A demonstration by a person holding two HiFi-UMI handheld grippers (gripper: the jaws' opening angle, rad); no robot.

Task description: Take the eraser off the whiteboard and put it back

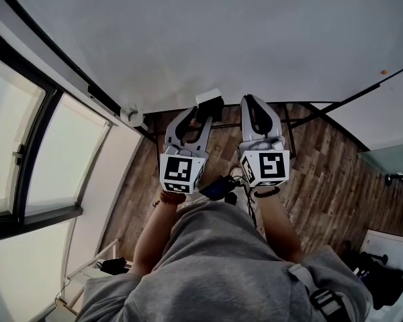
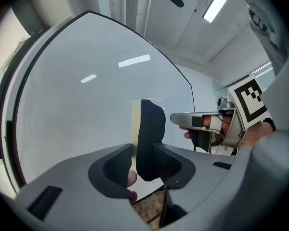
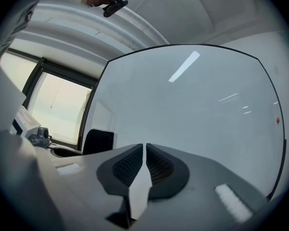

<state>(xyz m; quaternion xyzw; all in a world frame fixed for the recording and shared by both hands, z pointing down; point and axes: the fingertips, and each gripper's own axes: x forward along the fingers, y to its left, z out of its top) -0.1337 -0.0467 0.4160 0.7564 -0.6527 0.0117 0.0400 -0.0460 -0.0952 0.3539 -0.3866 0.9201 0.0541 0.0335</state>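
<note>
Eraser (image 2: 151, 124) pinched in the jaws of the left gripper (image 2: 143, 165) just off the whiteboard (image 2: 86, 90) near its lower edge, while the right gripper (image 3: 145, 160) waits alongside, jaws pressed together and empty: removal apparently done, return still to come.

The lower end of the eraser (image 2: 149, 138) is hidden between the pads of the left gripper (image 2: 142, 166), and in the head view only its upper part shows past that gripper's jaws. The whiteboard (image 1: 188, 39) runs out of the head view at the top and right edges, so its full outline stays unseen. The dark things (image 1: 376, 277) on the floor at the lower right are too murky to name.
</note>
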